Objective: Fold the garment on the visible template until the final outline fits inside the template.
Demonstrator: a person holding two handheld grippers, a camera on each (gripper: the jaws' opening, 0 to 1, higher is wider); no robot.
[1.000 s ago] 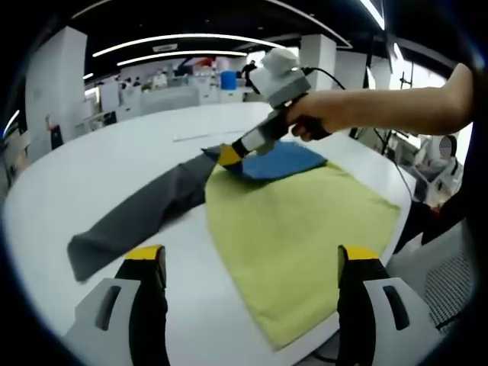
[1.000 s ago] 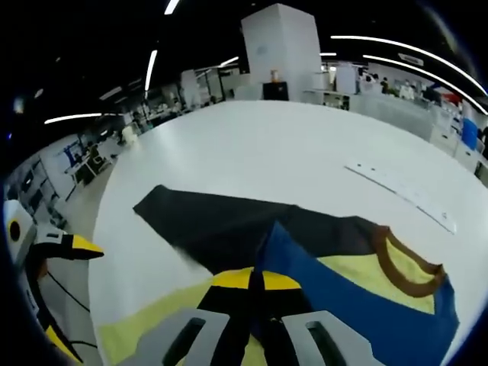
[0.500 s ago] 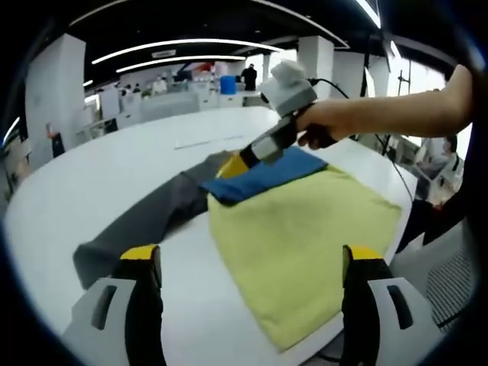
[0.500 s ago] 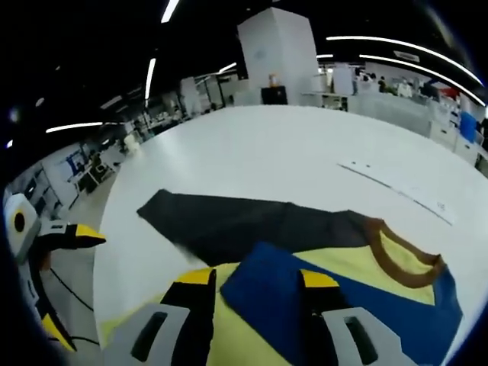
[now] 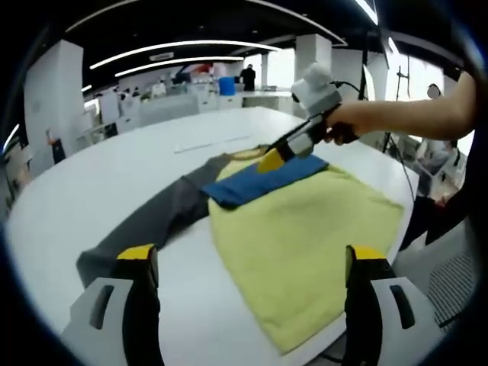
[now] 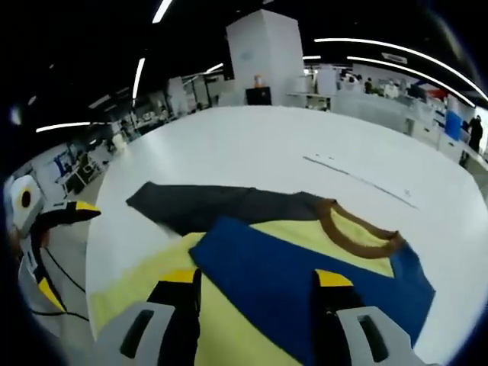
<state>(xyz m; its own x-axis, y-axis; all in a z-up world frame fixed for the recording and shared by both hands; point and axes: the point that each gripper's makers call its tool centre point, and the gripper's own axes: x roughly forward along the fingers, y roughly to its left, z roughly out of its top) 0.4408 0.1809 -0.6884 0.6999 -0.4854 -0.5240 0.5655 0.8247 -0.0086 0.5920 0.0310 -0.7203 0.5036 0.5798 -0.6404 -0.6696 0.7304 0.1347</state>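
Garment (image 5: pixel 297 229) lies on the table (image 5: pixel 91 175), one sleeve (image 6: pixel 297 282) folded across it

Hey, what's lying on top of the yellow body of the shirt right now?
A folded blue sleeve lies across the yellow shirt body below the brown collar. Whatever fabric lies beneath the sleeve is covered.

A second ago the right gripper (image 5: pixel 268 158) was pinched shut on the edge of the blue sleeve (image 5: pixel 259 181), down at the near side of the shirt (image 5: pixel 305 236). Now its jaws stand apart with nothing between them, and it has lifted away toward the collar (image 6: pixel 358 231) end, hovering above the cloth. The blue sleeve, let go, now lies flat across the yellow body as a folded band. In the right gripper view more of the brown collar shows than before, and the grey sleeve (image 6: pixel 206 207) sits farther from the jaws.
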